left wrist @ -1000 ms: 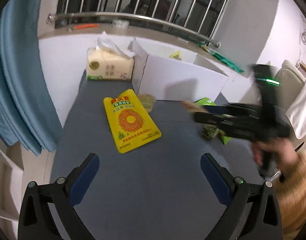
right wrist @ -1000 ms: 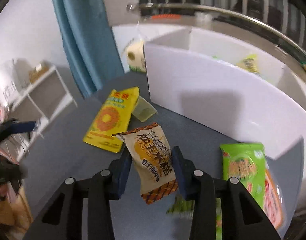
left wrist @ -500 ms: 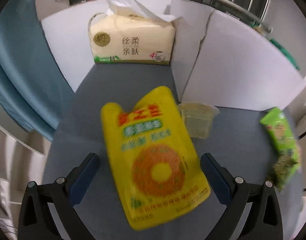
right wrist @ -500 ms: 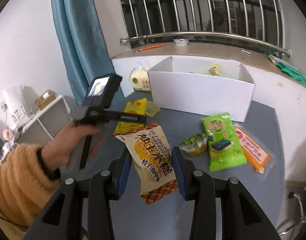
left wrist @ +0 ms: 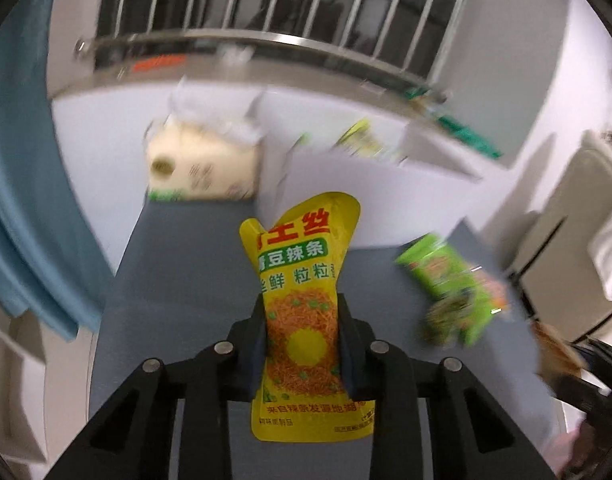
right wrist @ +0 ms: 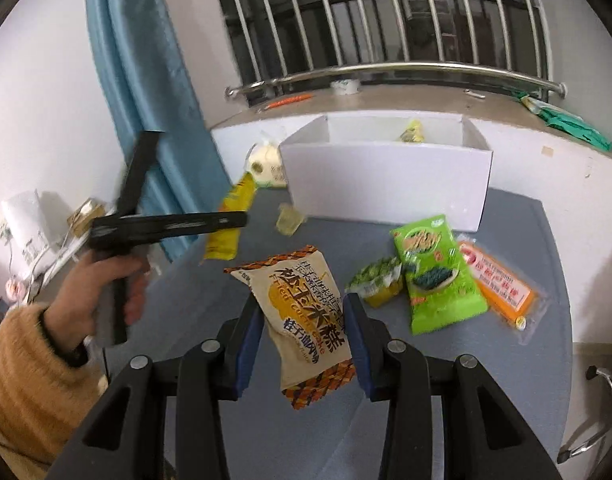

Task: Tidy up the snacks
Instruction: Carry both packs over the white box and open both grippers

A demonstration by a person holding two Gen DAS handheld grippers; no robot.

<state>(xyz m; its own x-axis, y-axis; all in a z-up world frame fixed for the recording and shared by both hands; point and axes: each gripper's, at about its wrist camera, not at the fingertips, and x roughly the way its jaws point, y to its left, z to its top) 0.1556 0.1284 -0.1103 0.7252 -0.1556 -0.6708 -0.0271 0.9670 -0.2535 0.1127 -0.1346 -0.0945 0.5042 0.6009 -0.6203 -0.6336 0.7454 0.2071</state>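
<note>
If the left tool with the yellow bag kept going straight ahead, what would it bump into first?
Probably the white box. The left tool holds the yellow bag pointing at the box's near wall, with only bare grey tabletop between. Depth is hard to judge.

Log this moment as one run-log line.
left gripper: shut on yellow snack bag | right gripper: shut on rice-cake bag | white box: open

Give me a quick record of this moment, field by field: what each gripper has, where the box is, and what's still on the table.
left gripper: shut on yellow snack bag
right gripper: shut on beige rice cake bag
white box: open, at table's far side, one yellow packet inside
table: green snack bag, orange packet, small green pack, clear jelly cup
</note>
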